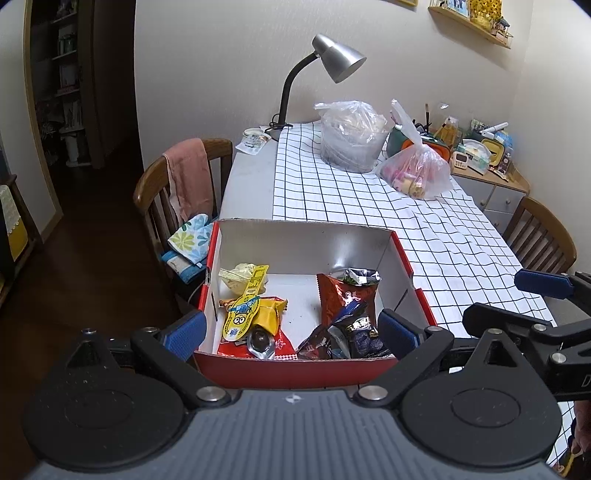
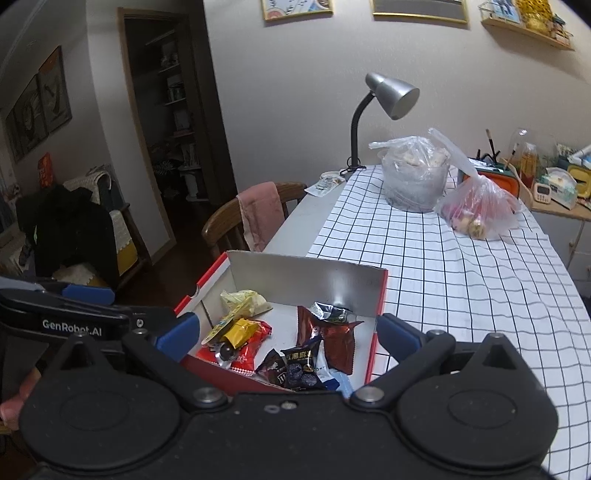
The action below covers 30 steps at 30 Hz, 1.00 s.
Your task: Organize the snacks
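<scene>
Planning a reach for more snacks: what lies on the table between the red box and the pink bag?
Only bare checked cloth between the red box and the pink bag; both wrist views show it.

A lived-in home dining room: wooden chairs, checked tablecloth, desk lamp, framed pictures, bookshelves.

A red open box with white inside stands on the table's near corner, holding yellow, red and dark snack packets lying loose.
</scene>
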Tool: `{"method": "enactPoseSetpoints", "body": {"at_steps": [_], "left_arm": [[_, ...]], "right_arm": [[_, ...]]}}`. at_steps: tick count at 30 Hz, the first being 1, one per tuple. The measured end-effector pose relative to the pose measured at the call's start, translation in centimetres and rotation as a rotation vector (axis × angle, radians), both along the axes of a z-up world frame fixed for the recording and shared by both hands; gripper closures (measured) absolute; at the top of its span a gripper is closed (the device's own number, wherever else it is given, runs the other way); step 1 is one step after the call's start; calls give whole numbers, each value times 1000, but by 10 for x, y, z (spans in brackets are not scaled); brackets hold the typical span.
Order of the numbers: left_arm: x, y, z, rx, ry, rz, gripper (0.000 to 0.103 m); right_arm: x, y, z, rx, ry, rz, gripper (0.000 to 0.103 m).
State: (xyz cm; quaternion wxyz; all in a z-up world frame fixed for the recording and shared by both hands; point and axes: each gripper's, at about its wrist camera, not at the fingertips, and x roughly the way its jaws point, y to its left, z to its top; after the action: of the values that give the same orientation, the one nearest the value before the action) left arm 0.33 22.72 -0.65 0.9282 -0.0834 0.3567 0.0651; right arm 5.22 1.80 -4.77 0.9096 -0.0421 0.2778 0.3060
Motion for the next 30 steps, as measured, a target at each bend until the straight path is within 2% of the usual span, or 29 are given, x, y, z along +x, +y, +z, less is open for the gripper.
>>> {"method": "enactPoseSetpoints", "body": {"at_steps": [8, 30], "left_arm": [[-1, -4, 2, 11, -5, 2, 3], [-2, -10, 12, 16, -44, -14, 3]], "right_arm": [[8, -5, -3, 8, 63, -33, 0], [19, -7, -3, 34, 56, -60, 0]]}}
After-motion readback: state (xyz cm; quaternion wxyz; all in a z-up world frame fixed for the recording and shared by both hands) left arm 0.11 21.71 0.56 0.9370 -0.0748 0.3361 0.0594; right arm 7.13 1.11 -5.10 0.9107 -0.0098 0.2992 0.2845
